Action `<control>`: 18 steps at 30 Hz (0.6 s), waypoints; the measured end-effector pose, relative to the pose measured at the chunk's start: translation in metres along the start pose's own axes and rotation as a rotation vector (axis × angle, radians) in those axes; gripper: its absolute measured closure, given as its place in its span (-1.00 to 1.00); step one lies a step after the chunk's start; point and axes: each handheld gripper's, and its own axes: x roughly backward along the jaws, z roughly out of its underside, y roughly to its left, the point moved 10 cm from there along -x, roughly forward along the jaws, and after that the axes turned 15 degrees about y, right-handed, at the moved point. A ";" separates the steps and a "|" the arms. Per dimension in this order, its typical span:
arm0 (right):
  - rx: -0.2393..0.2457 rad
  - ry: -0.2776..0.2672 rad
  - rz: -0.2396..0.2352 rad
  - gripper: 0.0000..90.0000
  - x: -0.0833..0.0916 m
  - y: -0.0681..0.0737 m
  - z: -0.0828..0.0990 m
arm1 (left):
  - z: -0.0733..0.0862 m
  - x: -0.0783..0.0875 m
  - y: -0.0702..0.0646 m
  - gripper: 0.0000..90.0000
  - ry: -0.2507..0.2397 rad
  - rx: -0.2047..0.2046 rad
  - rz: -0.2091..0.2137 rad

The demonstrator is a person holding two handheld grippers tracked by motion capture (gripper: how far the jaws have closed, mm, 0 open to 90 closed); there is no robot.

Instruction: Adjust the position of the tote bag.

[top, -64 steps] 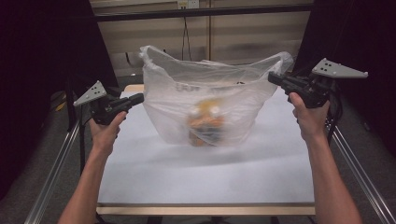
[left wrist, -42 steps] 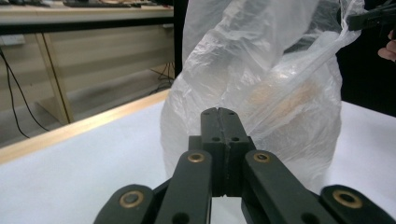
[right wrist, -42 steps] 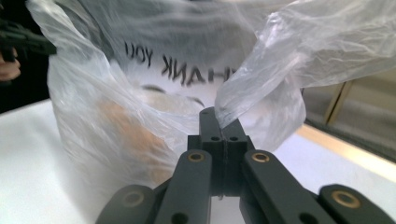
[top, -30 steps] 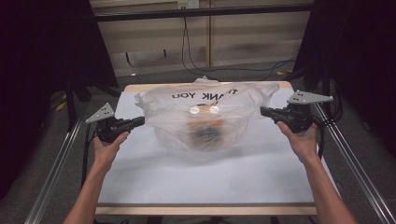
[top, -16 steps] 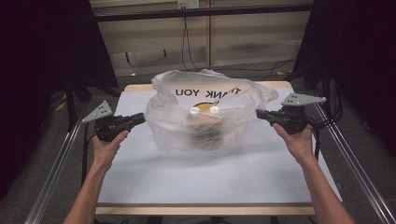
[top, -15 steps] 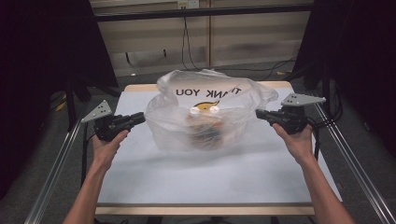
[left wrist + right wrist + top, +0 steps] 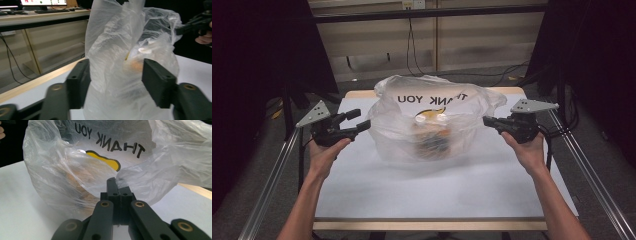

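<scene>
The left gripper [image 7: 357, 120] has just been opening its fingers [image 7: 77, 80], which now stand apart with the plastic bag [image 7: 432, 125] between them but not pressed. The right gripper [image 7: 488, 121] has its fingers [image 7: 115, 185] together, clamped on a fold of the bag's right edge. The bag sits on the white surface [image 7: 437, 190] between both grippers, toward its far side, with "THANK YOU" printed on it and orange-brown contents blurred inside.

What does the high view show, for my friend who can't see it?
A clear plastic bag printed "THANK YOU" sits on a white table. The left tongs are open beside it; the right tongs pinch its edge.
</scene>
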 end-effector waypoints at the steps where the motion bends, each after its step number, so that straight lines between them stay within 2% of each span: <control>1: 0.003 0.000 -0.003 1.00 -0.001 0.001 0.000 | -0.002 -0.004 0.001 -0.24 -0.003 -0.002 -0.002; 3: 0.007 0.001 -0.005 1.00 -0.002 0.002 -0.001 | -0.007 -0.012 0.003 -0.37 0.010 -0.002 -0.004; 4: 0.009 0.002 -0.006 1.00 -0.002 0.003 -0.001 | -0.009 -0.016 0.006 -0.37 0.025 -0.013 -0.016; 5: 0.011 0.001 -0.008 1.00 -0.002 0.003 -0.002 | -0.011 -0.019 0.006 -0.40 0.031 -0.020 -0.006; 7: 0.015 -0.002 -0.010 1.00 -0.002 0.005 -0.004 | -0.016 -0.025 0.006 -0.43 0.052 -0.039 -0.013; 8: 0.016 -0.003 -0.010 1.00 -0.002 0.005 -0.004 | -0.019 -0.029 0.004 -0.44 0.049 -0.039 -0.007; 9: 0.018 -0.003 -0.011 1.00 -0.001 0.006 -0.005 | -0.021 -0.032 0.002 -0.45 0.059 -0.064 -0.011; 12: 0.025 -0.009 -0.014 1.00 0.000 0.008 -0.007 | -0.025 -0.040 -0.006 -0.44 0.083 -0.093 0.001; 13: 0.025 -0.010 -0.012 1.00 0.000 0.008 -0.008 | -0.026 -0.044 -0.007 -0.37 0.103 -0.102 -0.023; 14: 0.029 -0.015 -0.014 1.00 0.001 0.009 -0.008 | -0.025 -0.046 -0.007 -0.10 0.111 -0.105 -0.022; 17: 0.029 -0.009 -0.009 1.00 0.002 0.007 -0.007 | -0.024 -0.047 -0.004 0.70 0.086 -0.062 0.012; 18: 0.030 -0.007 -0.006 1.00 0.002 0.006 -0.007 | -0.021 -0.047 -0.003 0.86 0.089 -0.051 0.022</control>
